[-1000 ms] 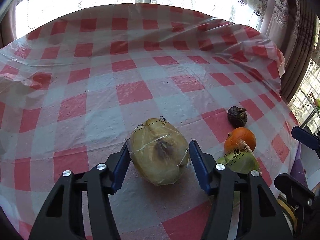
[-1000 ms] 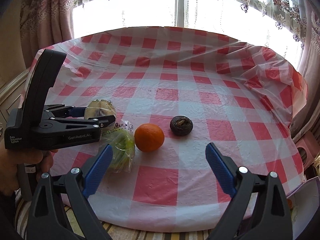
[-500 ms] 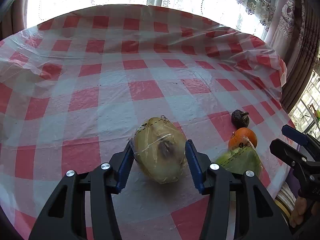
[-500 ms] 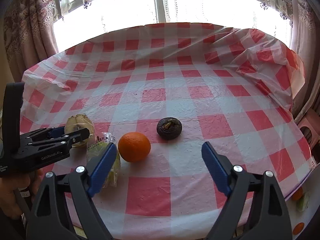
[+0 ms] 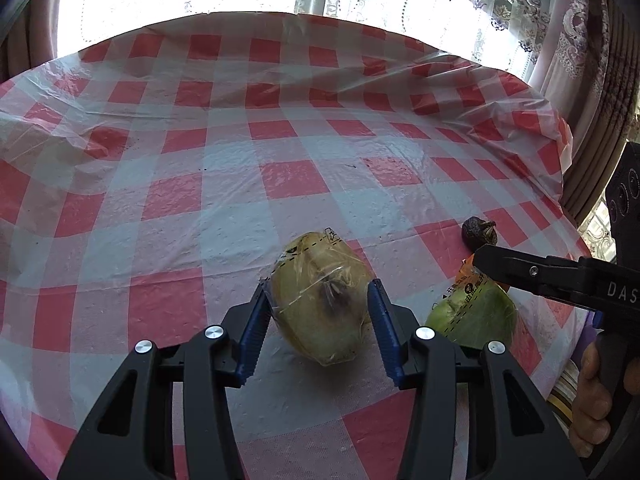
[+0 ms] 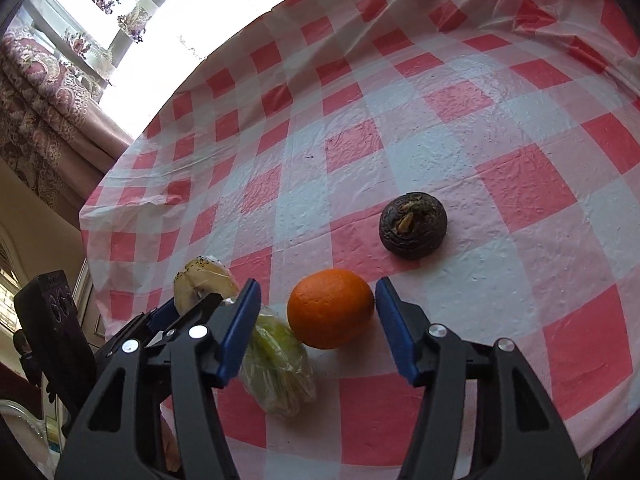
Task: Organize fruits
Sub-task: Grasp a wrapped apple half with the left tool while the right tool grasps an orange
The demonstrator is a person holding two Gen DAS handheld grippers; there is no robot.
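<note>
1. Left tool (image 5: 318, 320) is closing around the yellowish fruit wrapped in clear plastic (image 5: 322, 304), blue pads right up against its two sides, fruit sitting on the red-and-white checked worktop (image 5: 224, 200).
2. Right tool (image 6: 318, 322) is closing too, the round orange (image 6: 330, 308) between its pads; the right pad looks to be touching the peel, the left pad is just clear of it.
3. Green fruit in a clear printed bag (image 6: 278, 372) lies just beside the orange, partly under the left pad.
4. Dark wrinkled round fruit (image 6: 412, 224) sits apart, farther up the cloth.
</note>
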